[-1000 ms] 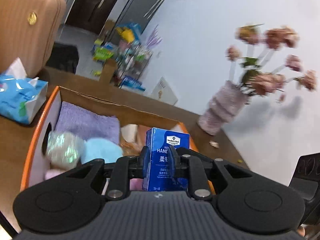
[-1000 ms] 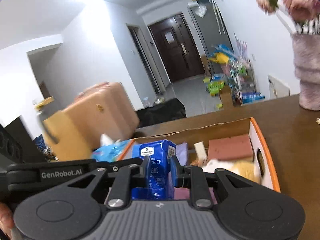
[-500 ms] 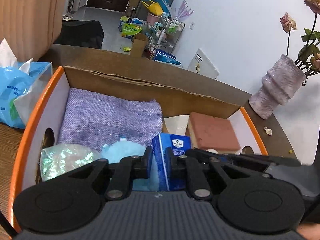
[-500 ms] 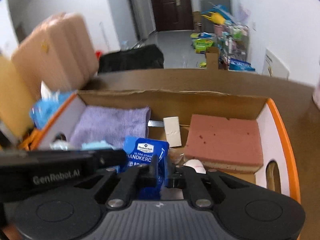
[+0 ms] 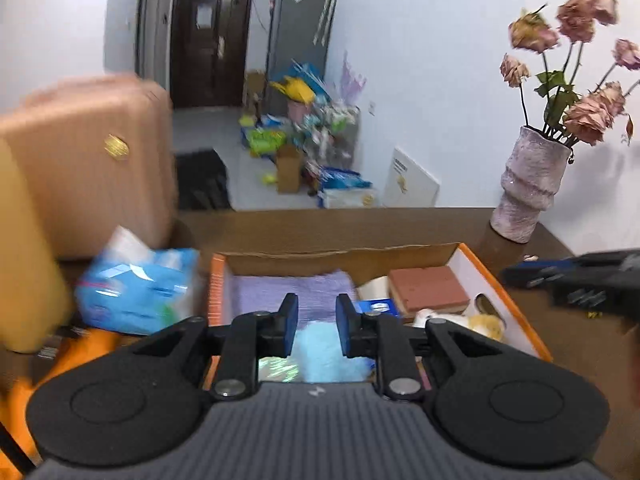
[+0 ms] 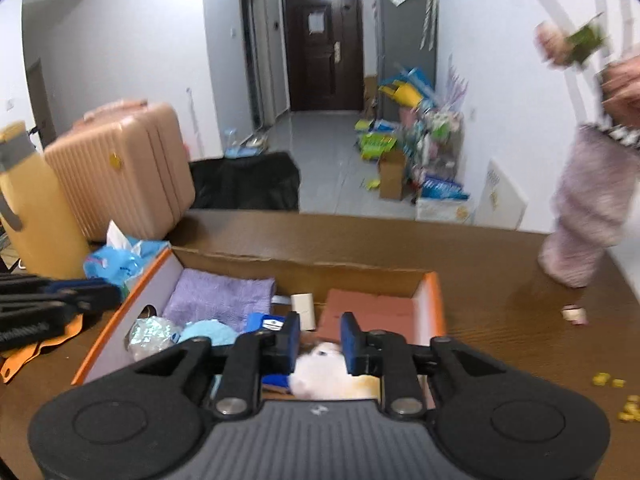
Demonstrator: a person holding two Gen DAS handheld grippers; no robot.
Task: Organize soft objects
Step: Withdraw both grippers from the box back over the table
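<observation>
Left hand-held gripper (image 5: 317, 322) and right hand-held gripper (image 6: 320, 340) opening, empty, above box (image 6: 434, 300)

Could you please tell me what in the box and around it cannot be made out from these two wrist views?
- Box near end: hidden in both views by each gripper's own body.
- Blue tissue pack: mostly covered by the right gripper; its print is too small to read.
- White plush toy: only partly seen between the opening jaws.
- Vase and flowers: blurred, cut off by the right view's edge.
- Shiny wrapped item: a sliver behind the left gripper.
</observation>
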